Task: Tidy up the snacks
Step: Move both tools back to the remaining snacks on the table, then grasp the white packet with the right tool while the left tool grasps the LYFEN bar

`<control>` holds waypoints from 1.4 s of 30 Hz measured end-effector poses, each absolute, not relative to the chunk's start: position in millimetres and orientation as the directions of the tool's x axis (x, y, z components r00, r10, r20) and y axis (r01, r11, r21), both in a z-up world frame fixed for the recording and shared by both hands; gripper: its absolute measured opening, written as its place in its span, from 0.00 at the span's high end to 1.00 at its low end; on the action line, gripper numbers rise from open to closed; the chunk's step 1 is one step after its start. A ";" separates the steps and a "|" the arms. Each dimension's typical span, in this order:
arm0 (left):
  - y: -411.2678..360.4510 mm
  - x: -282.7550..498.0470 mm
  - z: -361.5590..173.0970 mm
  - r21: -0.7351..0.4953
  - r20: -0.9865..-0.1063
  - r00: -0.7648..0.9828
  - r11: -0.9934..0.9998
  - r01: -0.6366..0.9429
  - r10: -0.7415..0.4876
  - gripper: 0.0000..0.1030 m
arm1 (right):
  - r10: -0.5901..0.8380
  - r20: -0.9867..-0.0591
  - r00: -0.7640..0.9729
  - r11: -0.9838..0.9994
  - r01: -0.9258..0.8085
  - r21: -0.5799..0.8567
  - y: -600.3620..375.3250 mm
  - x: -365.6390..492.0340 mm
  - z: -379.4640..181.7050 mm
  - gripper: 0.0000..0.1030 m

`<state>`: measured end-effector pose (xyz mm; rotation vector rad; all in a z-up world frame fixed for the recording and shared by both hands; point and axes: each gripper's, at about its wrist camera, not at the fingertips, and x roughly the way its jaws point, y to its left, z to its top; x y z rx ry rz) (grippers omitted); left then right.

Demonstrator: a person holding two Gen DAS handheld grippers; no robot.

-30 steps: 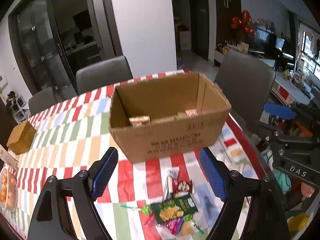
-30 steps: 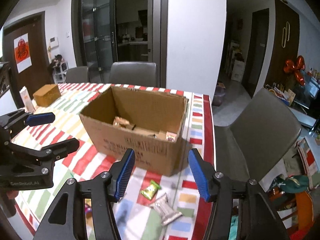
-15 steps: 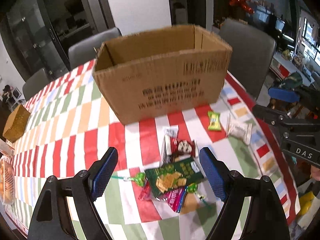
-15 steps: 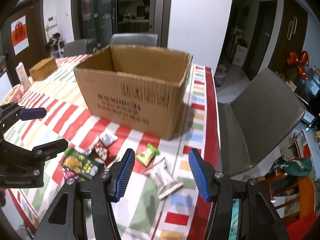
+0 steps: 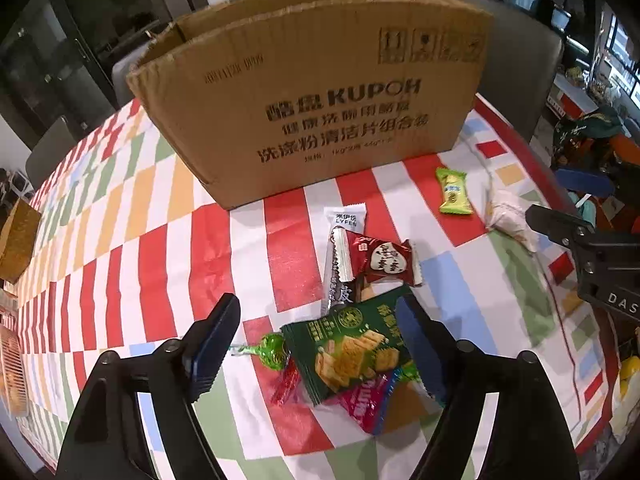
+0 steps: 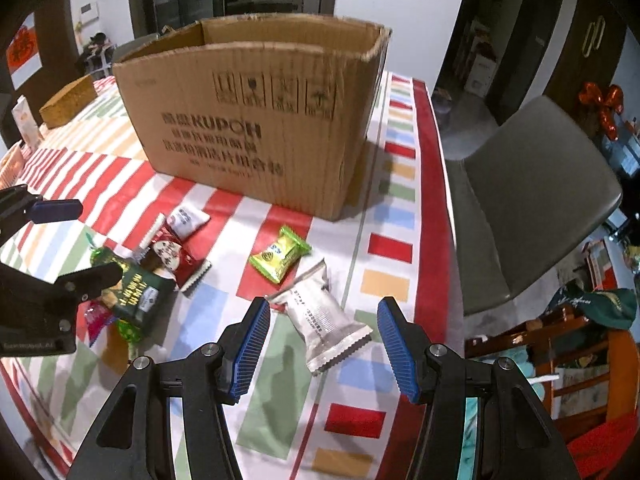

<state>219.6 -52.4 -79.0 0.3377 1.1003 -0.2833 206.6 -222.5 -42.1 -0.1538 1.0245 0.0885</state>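
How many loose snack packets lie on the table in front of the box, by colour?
White or silver: 3 (small white packet, silver strip, white pillow packet)
Red or pink: 3 (red packet, red twist wrapper, pink packet)
Green: 4 (light green packet, dark green cracker bag, lollipop, second lollipop)
Total: 10 visible

Even indoor light falls on the tablecloth; the cardboard box casts a soft shadow rightward. Fisheye bending darkens corners; slight motion blur softens print.

Grey chair beside striped tablecloth; small brown box.
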 end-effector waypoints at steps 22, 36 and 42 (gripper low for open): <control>-65.8 274.9 -113.2 -0.012 -0.954 0.275 0.926 0.376 -0.124 0.63 | 0.057 -0.916 0.398 0.989 -0.150 -0.004 -229.1 231.0 -82.8 0.66; -46.2 271.7 -90.8 -0.053 -0.928 0.332 0.941 0.335 -0.171 0.83 | 0.132 -0.889 0.439 0.979 -0.201 0.046 -200.1 225.5 -65.8 0.69; -35.5 262.7 -68.7 -0.088 -0.899 0.384 0.946 0.313 -0.211 0.84 | 0.164 -0.859 0.486 0.973 -0.224 0.058 -187.8 219.3 -45.4 0.69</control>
